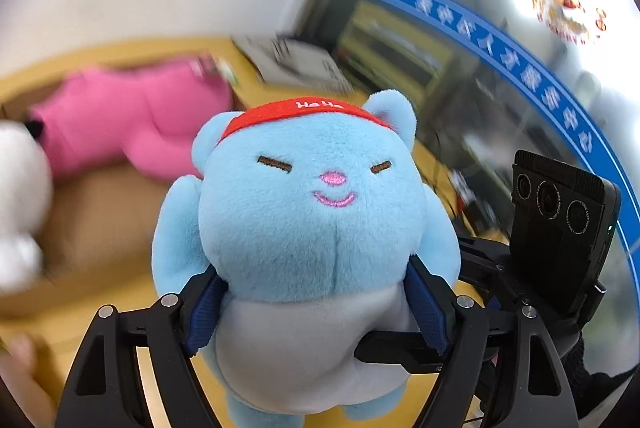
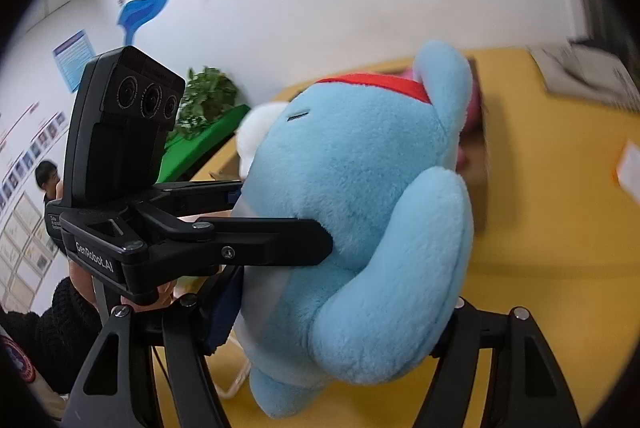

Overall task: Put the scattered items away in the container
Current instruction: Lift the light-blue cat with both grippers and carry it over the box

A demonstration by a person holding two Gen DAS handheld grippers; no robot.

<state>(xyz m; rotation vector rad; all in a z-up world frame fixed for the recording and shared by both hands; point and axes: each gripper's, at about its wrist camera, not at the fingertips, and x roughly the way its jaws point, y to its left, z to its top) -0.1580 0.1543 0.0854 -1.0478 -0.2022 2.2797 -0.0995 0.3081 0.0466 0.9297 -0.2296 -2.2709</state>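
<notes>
Now we clamp the blue plush (image 1: 308, 211) upright between both tools, left tool (image 1: 316, 312) and right tool (image 2: 340, 320), the cardboard box (image 1: 100, 220) lying ahead-left.

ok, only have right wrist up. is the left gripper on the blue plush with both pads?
Observer: Yes. The left gripper has both blue pads pressed into the blue plush, one on each side of its grey belly.
Operator: What's in the box?
Observer: A pink plush lies across the far side of the cardboard box.
Operator: Room left?
Observer: Looks so. Bare box floor shows in front of it, beside a white plush.
</notes>
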